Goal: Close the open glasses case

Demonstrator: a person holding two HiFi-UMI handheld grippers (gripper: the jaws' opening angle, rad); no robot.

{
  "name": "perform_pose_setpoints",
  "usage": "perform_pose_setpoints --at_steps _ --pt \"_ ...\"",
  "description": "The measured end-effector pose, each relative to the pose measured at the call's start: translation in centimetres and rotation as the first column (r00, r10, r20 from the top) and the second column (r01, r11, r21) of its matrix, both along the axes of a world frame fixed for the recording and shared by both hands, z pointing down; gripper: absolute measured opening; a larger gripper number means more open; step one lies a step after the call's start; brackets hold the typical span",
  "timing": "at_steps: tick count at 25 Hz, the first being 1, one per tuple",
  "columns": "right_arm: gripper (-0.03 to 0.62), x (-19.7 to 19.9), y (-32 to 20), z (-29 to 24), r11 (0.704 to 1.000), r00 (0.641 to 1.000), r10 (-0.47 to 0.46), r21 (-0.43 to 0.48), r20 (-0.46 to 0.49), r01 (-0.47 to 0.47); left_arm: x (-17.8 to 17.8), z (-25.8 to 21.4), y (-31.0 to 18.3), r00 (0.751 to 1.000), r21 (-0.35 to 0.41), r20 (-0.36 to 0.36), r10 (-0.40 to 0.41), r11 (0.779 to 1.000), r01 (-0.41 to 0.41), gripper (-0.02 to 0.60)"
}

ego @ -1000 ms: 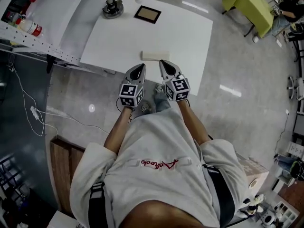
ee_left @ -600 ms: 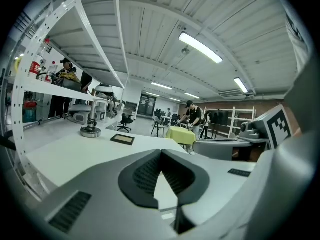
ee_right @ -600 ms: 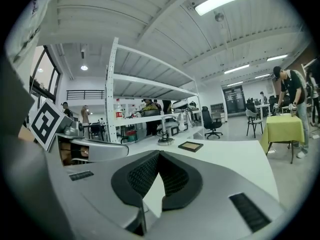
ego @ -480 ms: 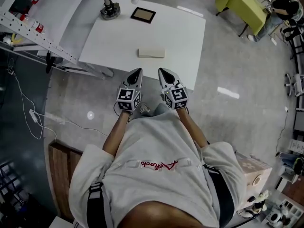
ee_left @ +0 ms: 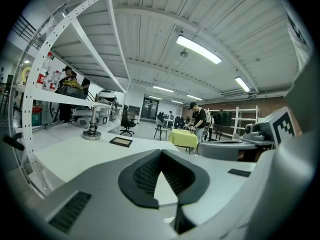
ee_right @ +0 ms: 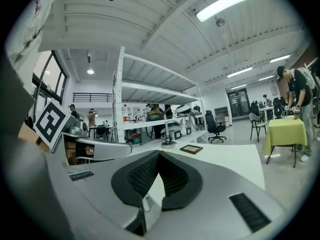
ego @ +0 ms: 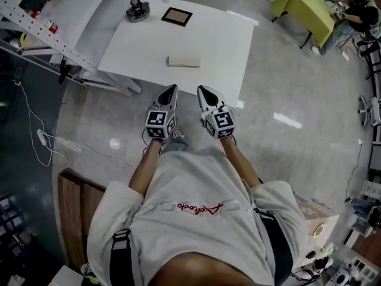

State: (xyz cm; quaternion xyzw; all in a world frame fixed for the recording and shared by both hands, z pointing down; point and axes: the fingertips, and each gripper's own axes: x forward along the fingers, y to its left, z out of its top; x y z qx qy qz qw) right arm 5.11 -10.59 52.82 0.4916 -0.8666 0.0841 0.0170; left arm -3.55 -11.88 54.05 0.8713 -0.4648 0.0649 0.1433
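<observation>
The glasses case (ego: 184, 61), a pale beige oblong, lies flat on the white table (ego: 226, 46), near its middle. It is too small here to tell how its lid stands. My left gripper (ego: 172, 89) and right gripper (ego: 201, 90) hang side by side over the floor, short of the table's near edge, both pointing at the table. Each is shut with nothing in it. In the left gripper view the ribbed pads (ee_left: 149, 173) meet at the tip of the left gripper (ee_left: 160, 152). The right gripper (ee_right: 159, 153) looks the same. The jaws hide the case in both gripper views.
A dark framed plate (ego: 177, 16) and a metal stand (ego: 137, 11) sit at the table's far side. A white shelving rack (ego: 36, 22) runs along the left. A cable and power strip (ego: 65, 143) lie on the floor. A yellow-green table (ego: 303, 11) with a person stands far right.
Both grippers have drawn back from the table's near edge, where they were close to the case. They now hang over the floor, still shut. The case has not moved.
</observation>
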Motion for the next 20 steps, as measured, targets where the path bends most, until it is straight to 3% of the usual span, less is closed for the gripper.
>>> perform_pose_setpoints --at_steps 20 --pt "0.012 1.2 8.5 -0.3 1.000 1.000 -0.022 0.013 0.009 0.022 1.6 0.1 9.0 0.999 0.012 0.014 -0.049 0.999 0.049 0.031"
